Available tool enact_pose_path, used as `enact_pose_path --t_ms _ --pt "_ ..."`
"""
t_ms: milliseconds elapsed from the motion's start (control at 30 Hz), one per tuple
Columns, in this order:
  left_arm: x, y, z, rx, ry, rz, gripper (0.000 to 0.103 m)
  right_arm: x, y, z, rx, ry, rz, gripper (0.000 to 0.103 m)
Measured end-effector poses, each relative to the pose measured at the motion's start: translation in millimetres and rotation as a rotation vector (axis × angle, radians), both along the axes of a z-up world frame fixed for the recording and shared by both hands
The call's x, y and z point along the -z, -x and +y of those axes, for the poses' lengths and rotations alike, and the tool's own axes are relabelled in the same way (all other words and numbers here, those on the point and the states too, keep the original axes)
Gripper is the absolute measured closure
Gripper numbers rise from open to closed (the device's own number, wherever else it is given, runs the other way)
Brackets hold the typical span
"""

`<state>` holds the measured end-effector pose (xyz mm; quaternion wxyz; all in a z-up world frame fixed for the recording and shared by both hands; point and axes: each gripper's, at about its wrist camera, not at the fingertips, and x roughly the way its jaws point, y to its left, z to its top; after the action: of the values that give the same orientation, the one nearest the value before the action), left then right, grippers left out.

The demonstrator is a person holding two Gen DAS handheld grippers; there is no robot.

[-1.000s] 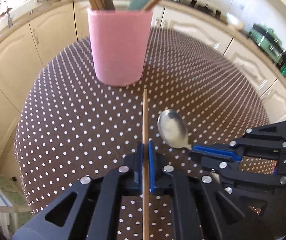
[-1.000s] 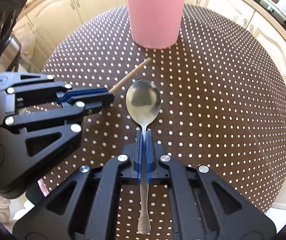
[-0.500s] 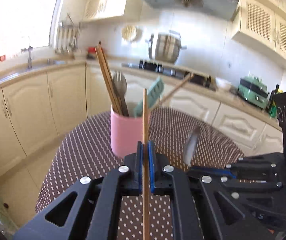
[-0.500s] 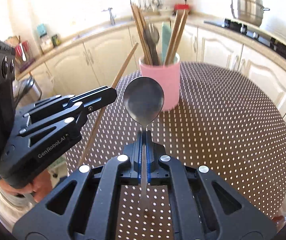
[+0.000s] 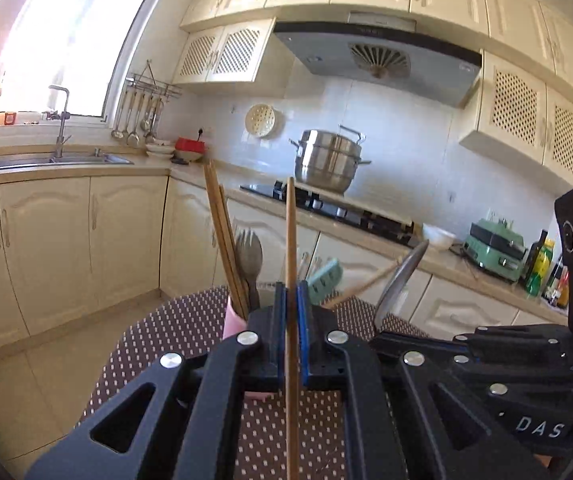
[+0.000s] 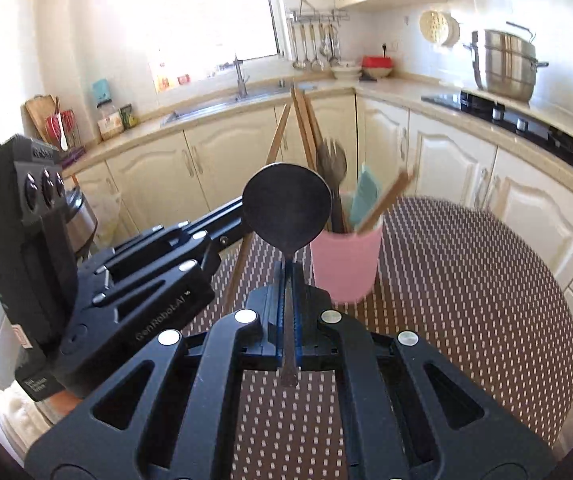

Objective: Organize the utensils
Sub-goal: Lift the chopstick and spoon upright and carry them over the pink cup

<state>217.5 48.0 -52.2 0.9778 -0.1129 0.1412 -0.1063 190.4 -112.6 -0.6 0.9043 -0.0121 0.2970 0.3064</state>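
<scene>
My left gripper (image 5: 291, 300) is shut on a wooden chopstick (image 5: 290, 240) that stands upright above the table. My right gripper (image 6: 287, 276) is shut on the handle of a metal spoon (image 6: 287, 206), bowl up. A pink cup (image 6: 345, 262) on the dotted table (image 6: 466, 280) holds chopsticks, a spork and a teal utensil. In the left wrist view the cup (image 5: 231, 322) is mostly hidden behind the jaws, and the spoon (image 5: 398, 284) shows edge-on at right. In the right wrist view the left gripper (image 6: 230, 232) and its chopstick (image 6: 276, 138) are left of the spoon.
Cream kitchen cabinets (image 5: 66, 240) and a counter ring the round table. A sink (image 5: 54, 160) is at left, a steel pot (image 5: 328, 160) on the hob, a green appliance (image 5: 494, 250) at right.
Both grippers have lifted off the table and tilted up, the chopstick and the spoon held in them. The views swung from the tabletop to the kitchen walls.
</scene>
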Motion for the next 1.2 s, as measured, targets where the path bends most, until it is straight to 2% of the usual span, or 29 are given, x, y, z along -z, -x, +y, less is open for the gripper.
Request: enact_pose_path --t_ms 267,533,633,900,1033,1200 --pt "-26.2 -26.1 20.9 -0.024 0.120 -0.156 0.098 -35.0 -29.6 12.2 0.002 -0.045 -0.085 0.099" --pt "-37.0 -45.3 20.7 -0.079 0.192 -0.311 0.098 -56.0 -60.4 11.7 0.047 -0.114 -0.159 0.099" --pt "-38.8 -52.9 17.7 -0.090 0.190 -0.339 0.098 -53.9 -71.3 14.8 0.073 -0.088 -0.182 0.099" --pt "-31.1 -72.4 9.7 -0.113 0.175 -0.395 0.098 -34.5 -90.5 18.1 0.082 -0.049 -0.169 0.099" --pt "-26.3 -80.2 5.8 -0.122 0.179 -0.409 0.098 -29.7 -93.8 15.5 0.091 -0.047 -0.176 0.099" --pt "-23.1 -88.7 -2.1 -0.130 0.143 -0.416 0.098 -23.1 -101.6 13.3 0.103 -0.043 -0.163 0.098"
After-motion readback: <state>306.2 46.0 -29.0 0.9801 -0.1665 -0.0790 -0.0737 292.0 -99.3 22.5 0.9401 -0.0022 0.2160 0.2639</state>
